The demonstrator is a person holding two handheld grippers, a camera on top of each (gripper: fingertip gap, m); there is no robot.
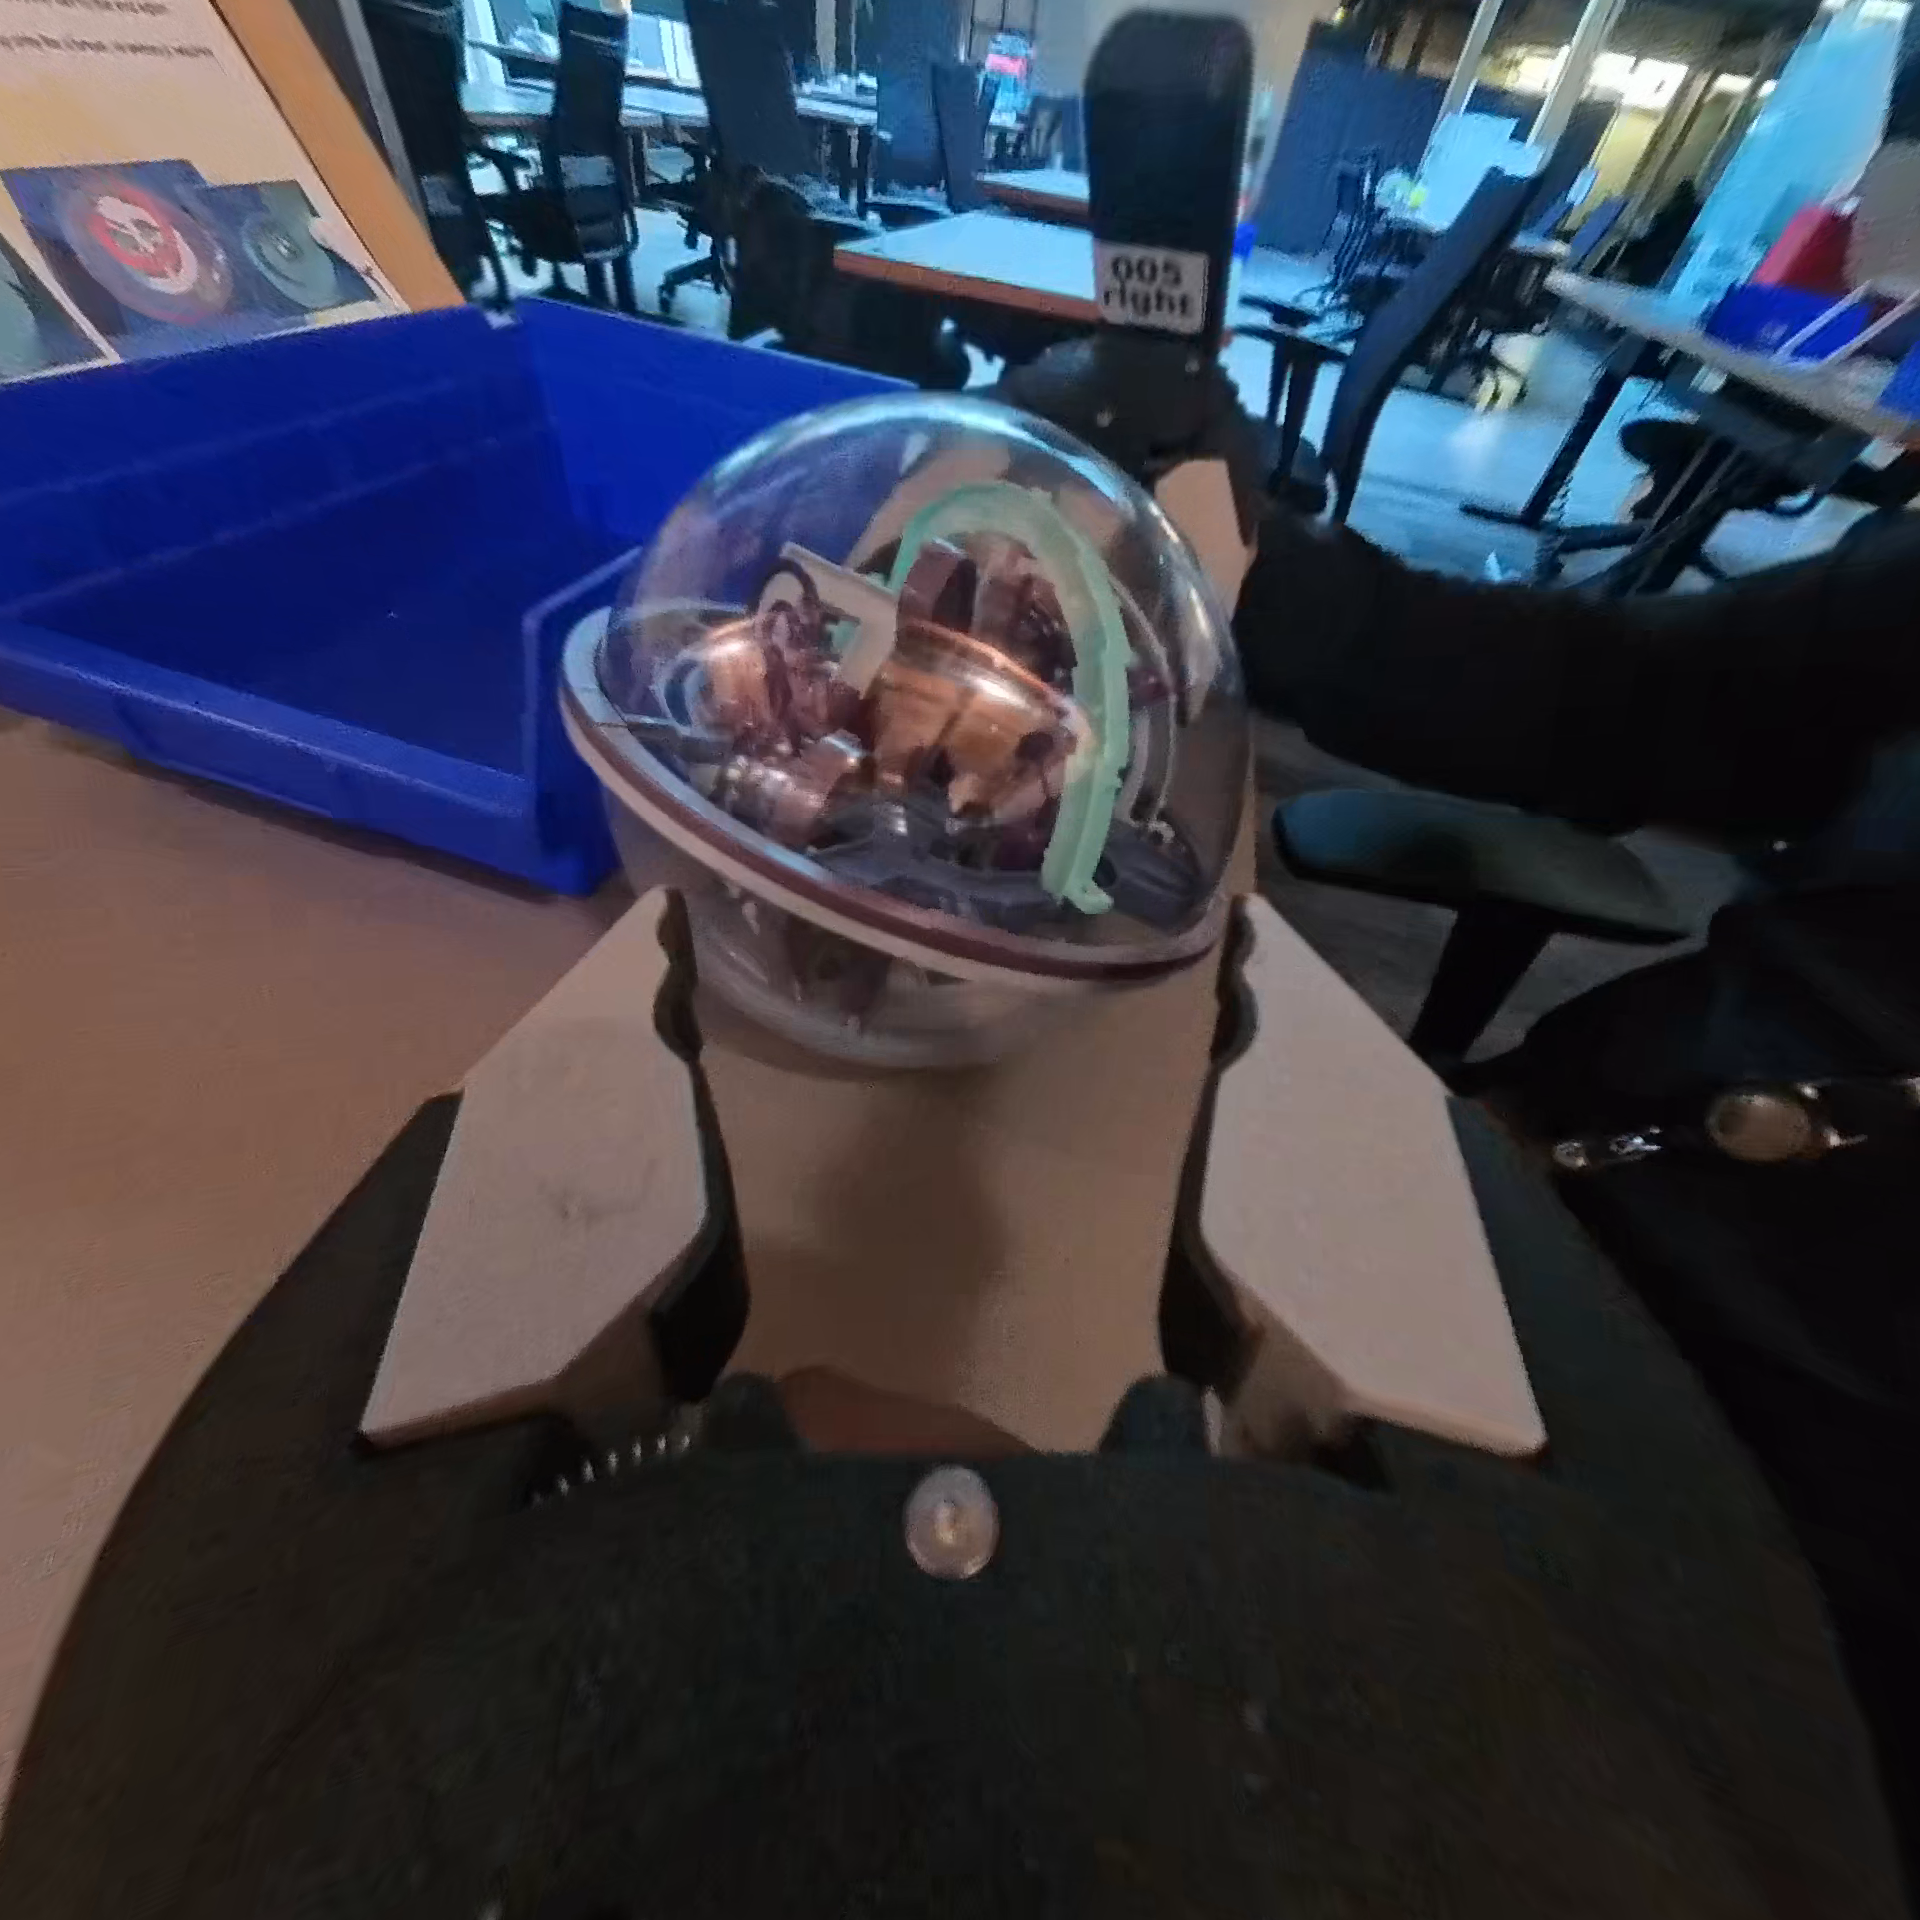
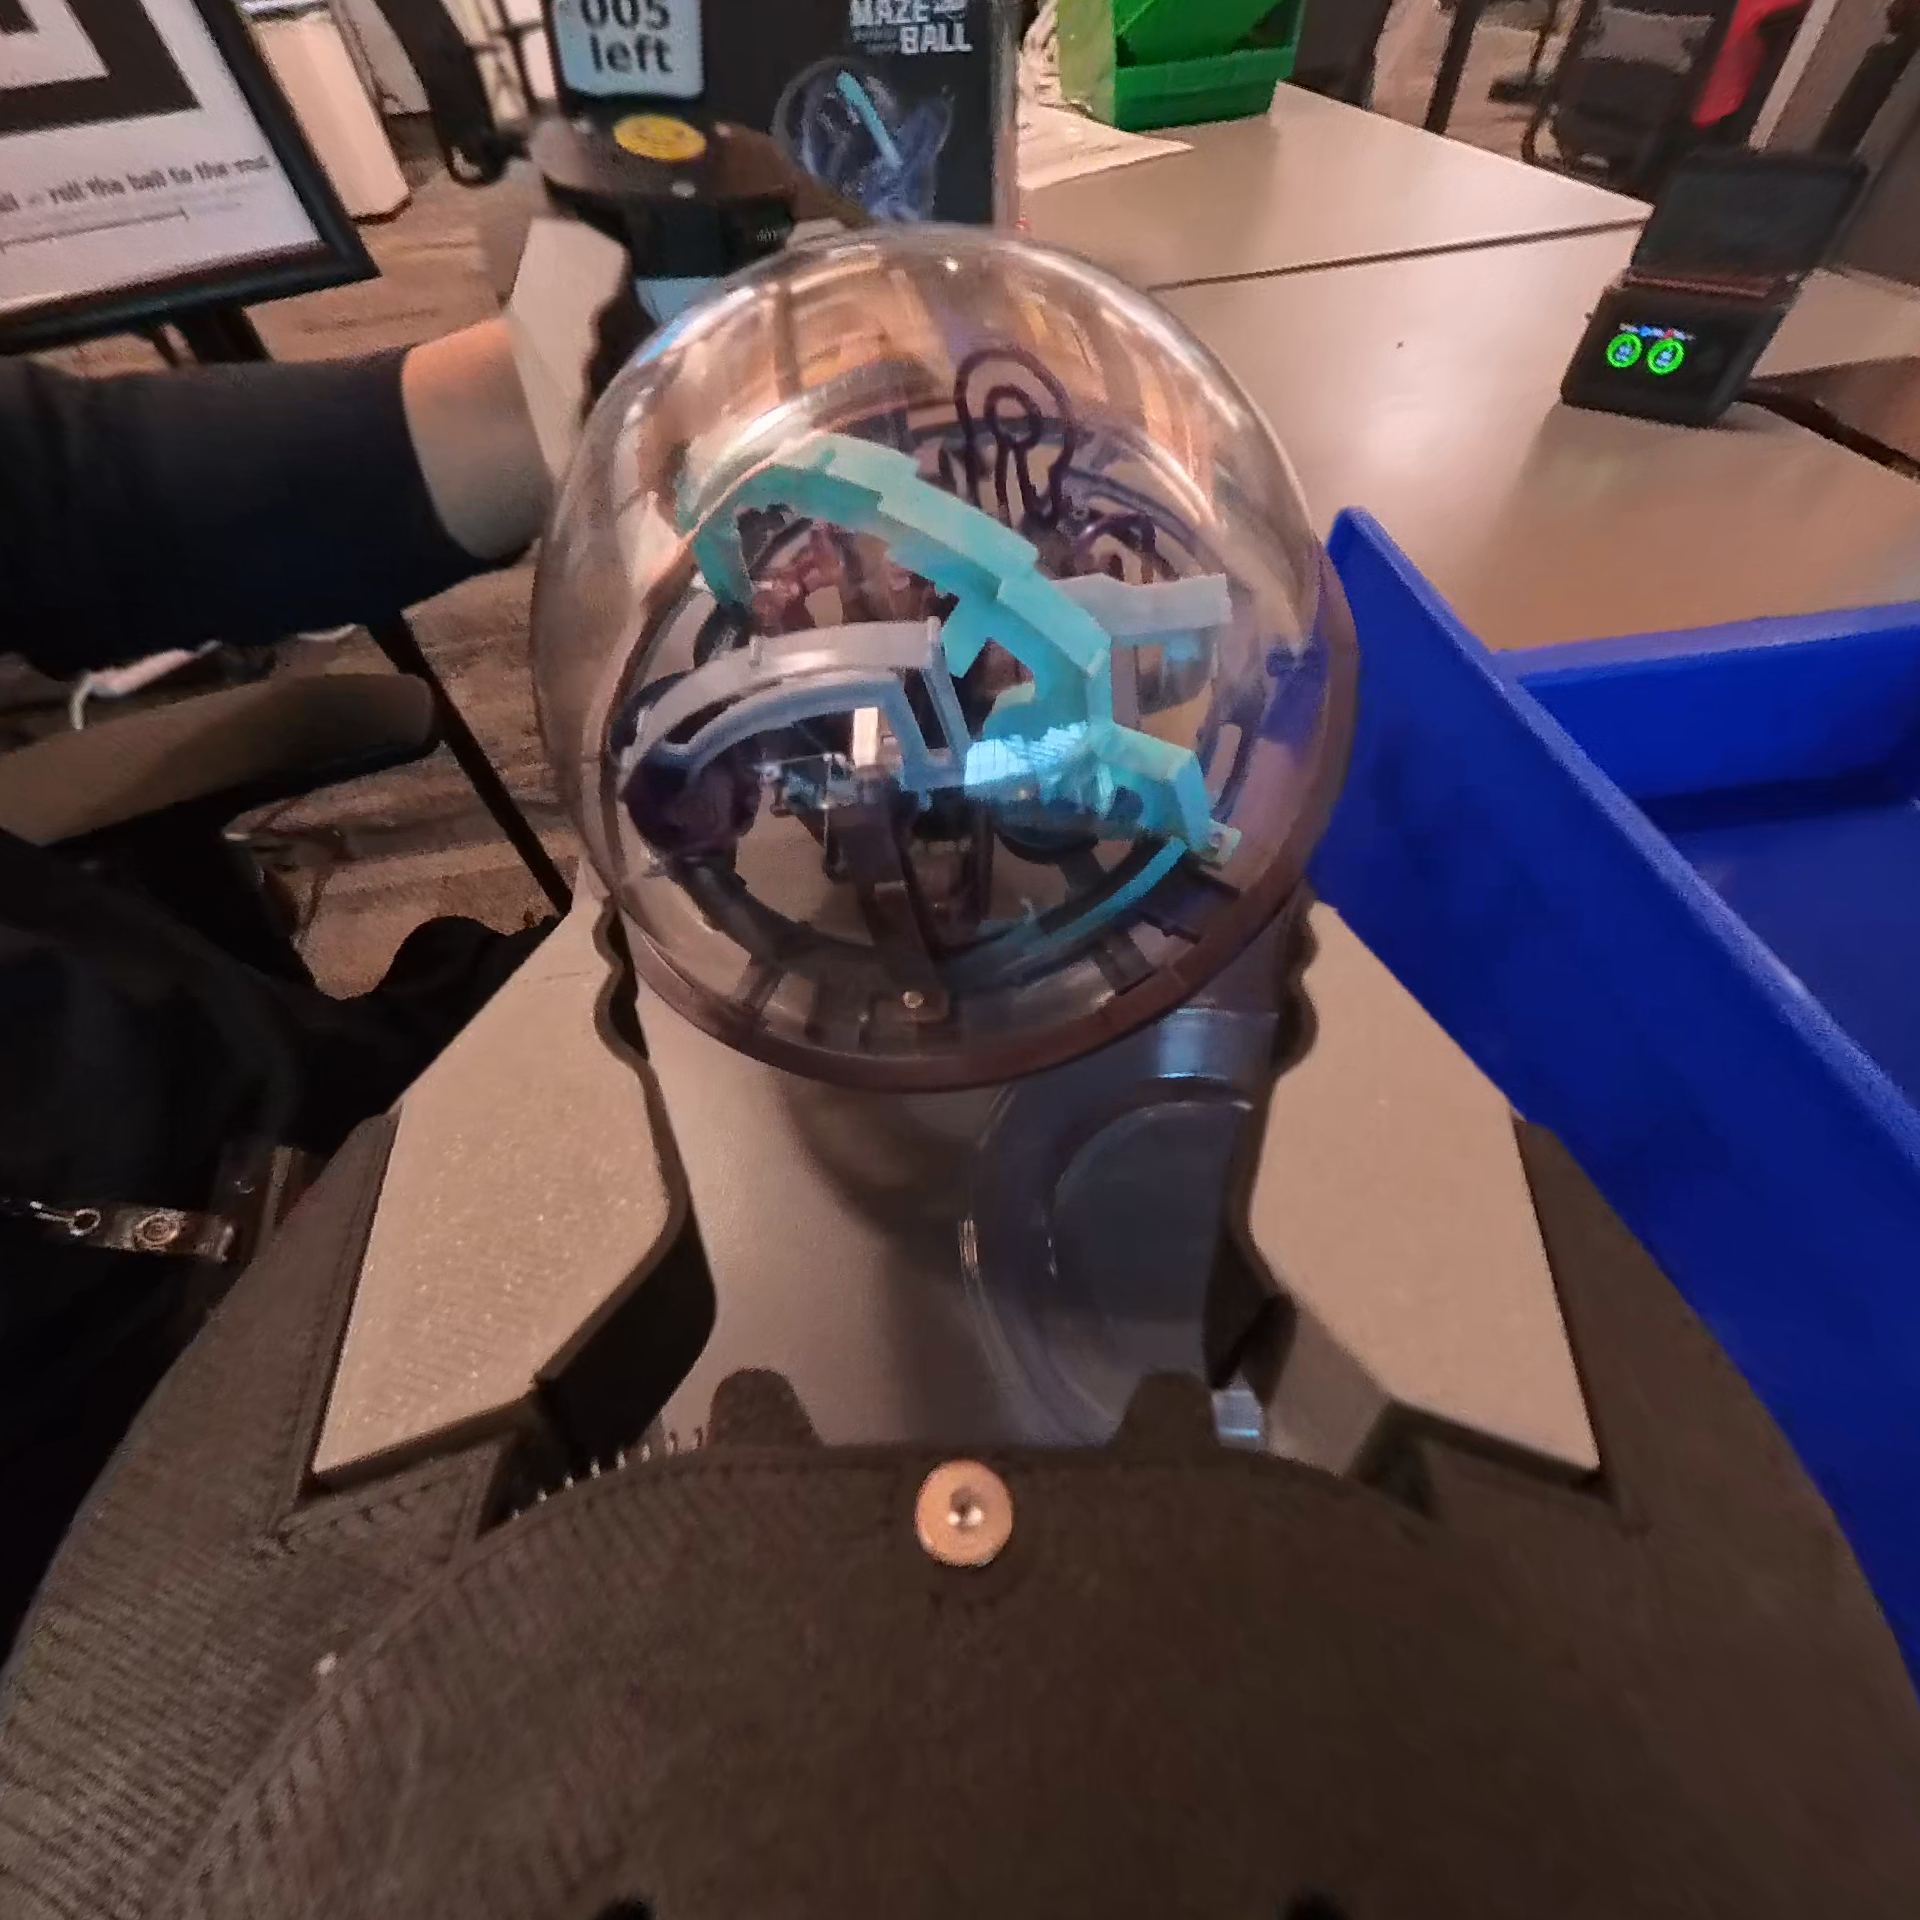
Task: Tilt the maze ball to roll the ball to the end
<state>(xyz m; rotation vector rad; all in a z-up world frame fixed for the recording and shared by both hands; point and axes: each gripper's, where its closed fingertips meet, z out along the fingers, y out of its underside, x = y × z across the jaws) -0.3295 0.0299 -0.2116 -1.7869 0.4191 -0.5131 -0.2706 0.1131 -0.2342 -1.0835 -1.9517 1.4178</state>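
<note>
Maze ball (image 1: 904, 727): clear sphere, tilted, held above the worktop (image 1: 208, 1039) beside a blue bin (image 1: 312, 582). Left gripper (image 1: 951, 977) and right gripper (image 2: 951, 966): jaws wide, each pair pressed against the sphere's opposite sides.

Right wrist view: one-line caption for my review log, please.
Clear maze ball gripped between the right gripper fingers, blue bin at right.

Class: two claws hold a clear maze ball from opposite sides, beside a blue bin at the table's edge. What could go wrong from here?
1. The maze ball is smooth and round; tilting could let it slip from the left claw or right claw.
2. It may bump the blue bin close beside it.
</note>
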